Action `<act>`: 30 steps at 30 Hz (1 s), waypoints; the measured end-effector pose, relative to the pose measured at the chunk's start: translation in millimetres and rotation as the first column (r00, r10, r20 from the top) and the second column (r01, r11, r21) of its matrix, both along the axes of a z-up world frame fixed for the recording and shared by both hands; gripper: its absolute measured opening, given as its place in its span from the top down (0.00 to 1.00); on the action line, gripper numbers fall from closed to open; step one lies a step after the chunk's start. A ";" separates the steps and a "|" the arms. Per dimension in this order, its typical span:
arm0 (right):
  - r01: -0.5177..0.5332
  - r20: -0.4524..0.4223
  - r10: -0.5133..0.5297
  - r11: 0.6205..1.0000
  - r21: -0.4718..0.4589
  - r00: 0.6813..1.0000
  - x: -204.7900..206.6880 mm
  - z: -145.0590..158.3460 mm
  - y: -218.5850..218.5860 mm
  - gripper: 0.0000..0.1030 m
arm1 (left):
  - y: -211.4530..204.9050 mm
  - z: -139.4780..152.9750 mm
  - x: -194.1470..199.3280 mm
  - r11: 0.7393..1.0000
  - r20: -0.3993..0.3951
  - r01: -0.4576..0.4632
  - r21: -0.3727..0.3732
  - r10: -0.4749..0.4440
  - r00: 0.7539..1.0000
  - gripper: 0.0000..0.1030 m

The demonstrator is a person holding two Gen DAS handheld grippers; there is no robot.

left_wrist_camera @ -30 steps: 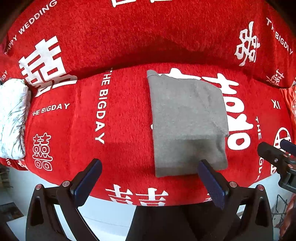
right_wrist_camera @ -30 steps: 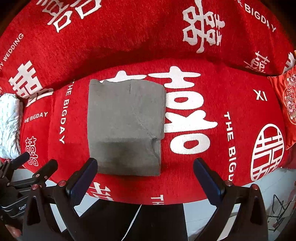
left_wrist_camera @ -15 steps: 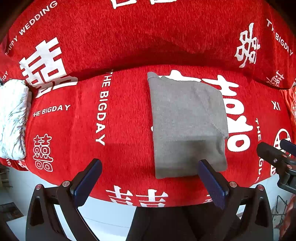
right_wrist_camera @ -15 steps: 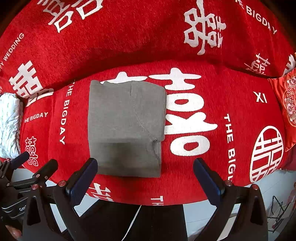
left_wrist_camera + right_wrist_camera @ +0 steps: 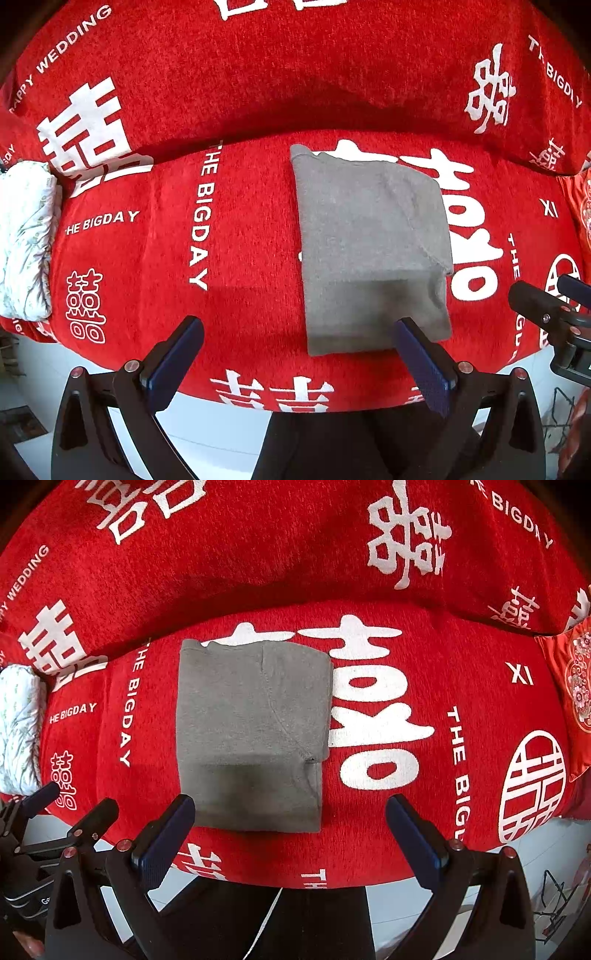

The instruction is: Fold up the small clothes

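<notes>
A grey garment [image 5: 373,243] [image 5: 251,734] lies folded into a flat rectangle on the red printed sofa seat [image 5: 221,258] [image 5: 424,686]. Nothing sits between the fingers of my open left gripper [image 5: 299,354], which hovers over the seat's front edge; its right finger overlaps the garment's near right corner in view. My right gripper [image 5: 291,834] is open too, held just in front of the garment's near edge, with its left finger by the near left corner. Each gripper appears at the side of the other's view.
A white patterned bundle of cloth [image 5: 26,236] [image 5: 18,731] lies at the seat's left end. A red embroidered cushion [image 5: 572,686] sits at the right end. The sofa back [image 5: 295,66] rises behind the garment. Pale floor [image 5: 207,424] lies below the seat edge.
Both views have shifted very slightly; the garment and both grippers stay as they were.
</notes>
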State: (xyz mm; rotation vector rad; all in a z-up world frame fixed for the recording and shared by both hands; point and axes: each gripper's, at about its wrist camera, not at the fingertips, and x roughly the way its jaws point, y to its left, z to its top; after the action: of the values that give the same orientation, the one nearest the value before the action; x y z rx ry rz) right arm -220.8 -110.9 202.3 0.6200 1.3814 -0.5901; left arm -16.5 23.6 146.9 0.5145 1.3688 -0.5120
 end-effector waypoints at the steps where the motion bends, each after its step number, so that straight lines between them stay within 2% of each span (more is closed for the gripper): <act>1: -0.002 0.000 0.002 1.000 -0.001 1.000 0.2 0.1 -0.4 0.00 | 0.0 0.0 0.0 1.000 0.000 -0.001 0.000 0.001 1.000 0.00; 30: -0.003 -0.005 0.003 1.000 -0.007 1.000 -1.9 2.8 0.9 0.00 | 3.8 1.6 -0.6 1.000 0.025 -0.003 0.014 0.003 1.000 0.00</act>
State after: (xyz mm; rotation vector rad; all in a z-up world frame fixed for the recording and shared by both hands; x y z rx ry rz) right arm -222.7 -110.0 205.1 0.6107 1.3841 -0.5941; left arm -17.1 27.4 148.6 0.5288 1.3499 -0.4922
